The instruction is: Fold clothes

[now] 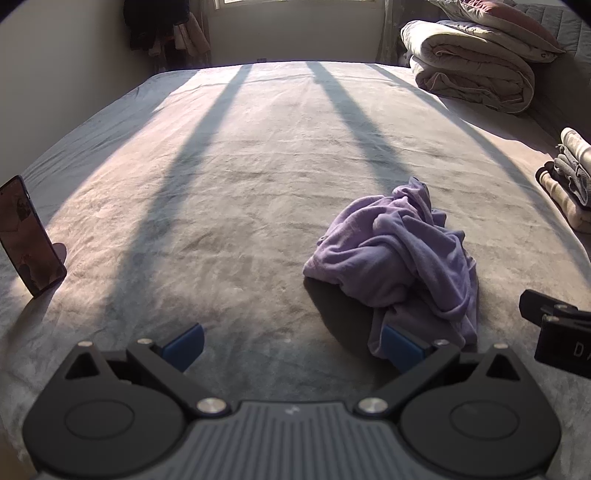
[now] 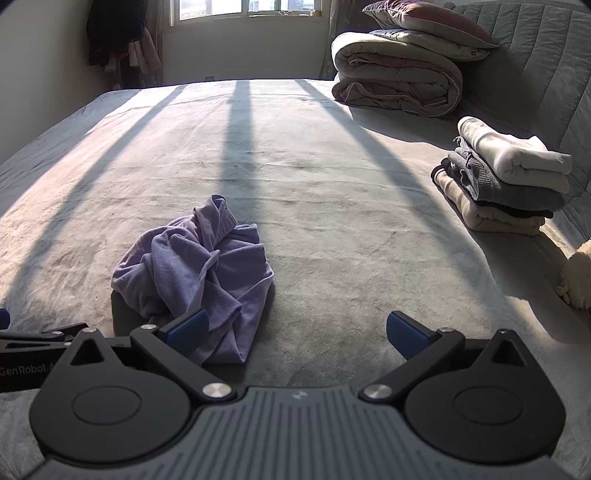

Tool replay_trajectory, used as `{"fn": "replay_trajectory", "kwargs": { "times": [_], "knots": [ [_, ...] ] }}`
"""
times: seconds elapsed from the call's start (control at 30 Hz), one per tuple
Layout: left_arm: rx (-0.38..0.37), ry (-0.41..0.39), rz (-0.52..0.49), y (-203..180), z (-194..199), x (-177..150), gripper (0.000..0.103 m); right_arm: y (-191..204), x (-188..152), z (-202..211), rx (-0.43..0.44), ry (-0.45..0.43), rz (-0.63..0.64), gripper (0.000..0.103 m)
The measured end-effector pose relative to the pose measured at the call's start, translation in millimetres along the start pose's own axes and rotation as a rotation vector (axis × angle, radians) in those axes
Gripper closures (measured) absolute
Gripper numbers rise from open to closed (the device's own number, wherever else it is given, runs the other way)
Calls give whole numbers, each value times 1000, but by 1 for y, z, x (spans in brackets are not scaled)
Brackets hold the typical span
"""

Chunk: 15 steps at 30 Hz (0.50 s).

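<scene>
Lilac garment lies crumpled below both downward-tilted, wide-jawed grippers.

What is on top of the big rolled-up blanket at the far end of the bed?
A pillow with a purplish top lies on the rolled-up blanket. Whatever might sit behind or under that pile is hidden.

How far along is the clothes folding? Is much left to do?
Done: a stack of folded clothes sits at the bed's right side. In hand: nothing yet; the left gripper and right gripper both hang open above the bed. Left: the crumpled purple garment, lying in a heap, not yet spread out or folded. It is the only loose garment in view.
</scene>
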<state>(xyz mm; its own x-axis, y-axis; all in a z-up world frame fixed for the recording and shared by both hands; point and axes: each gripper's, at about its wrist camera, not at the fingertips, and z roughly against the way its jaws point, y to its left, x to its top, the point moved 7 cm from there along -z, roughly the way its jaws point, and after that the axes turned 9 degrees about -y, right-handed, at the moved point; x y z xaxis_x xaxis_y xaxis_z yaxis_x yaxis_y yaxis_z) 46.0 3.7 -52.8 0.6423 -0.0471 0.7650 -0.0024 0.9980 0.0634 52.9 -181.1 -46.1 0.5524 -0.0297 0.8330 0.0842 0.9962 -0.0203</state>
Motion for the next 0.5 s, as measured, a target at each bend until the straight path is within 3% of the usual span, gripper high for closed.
{"fn": "replay_trajectory", "kwargs": {
  "times": [0.5],
  "knots": [
    [2,9,0,0,-2,0,1,3,0,0,-7,-5,22,0]
  ]
}}
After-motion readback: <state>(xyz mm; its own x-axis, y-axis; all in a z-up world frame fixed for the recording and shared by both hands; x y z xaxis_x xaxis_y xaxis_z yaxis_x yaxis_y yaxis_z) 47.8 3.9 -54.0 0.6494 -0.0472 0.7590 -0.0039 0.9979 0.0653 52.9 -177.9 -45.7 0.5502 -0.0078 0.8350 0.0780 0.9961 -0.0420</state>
